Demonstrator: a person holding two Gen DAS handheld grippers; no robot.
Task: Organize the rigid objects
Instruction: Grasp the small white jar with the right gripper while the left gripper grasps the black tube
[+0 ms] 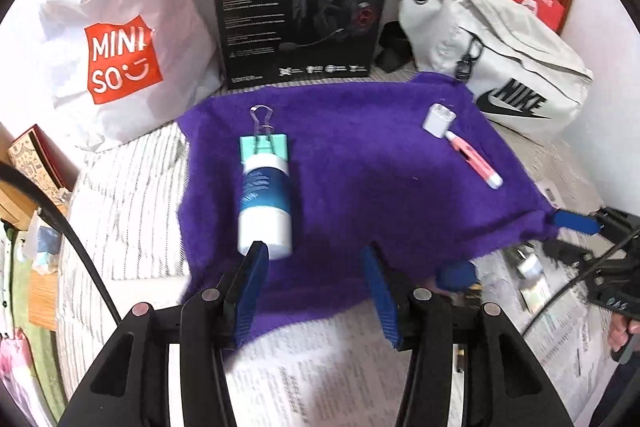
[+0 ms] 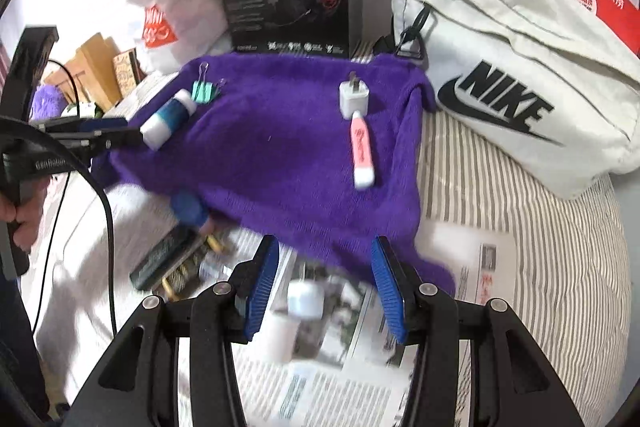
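Resting on the purple towel (image 2: 280, 147) are four sorted items; a blue object (image 2: 190, 207) and clutter are waiting beside it, while both grippers (image 1: 316, 267) (image 2: 320, 267) are hovering wide, empty.

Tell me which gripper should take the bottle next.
Left, probably. The left gripper is open with one fingertip beside the bottle. The right gripper sits at the cloth's opposite edge, nearer the pink marker.

Purple towel (image 1: 360, 167) with a white-and-teal bottle (image 1: 264, 205) lying beside a mint binder clip (image 1: 264, 145) near its left edge; white charger plug (image 1: 438, 119) touching a pink-and-white pen-like stick (image 1: 474, 161) near its right edge.
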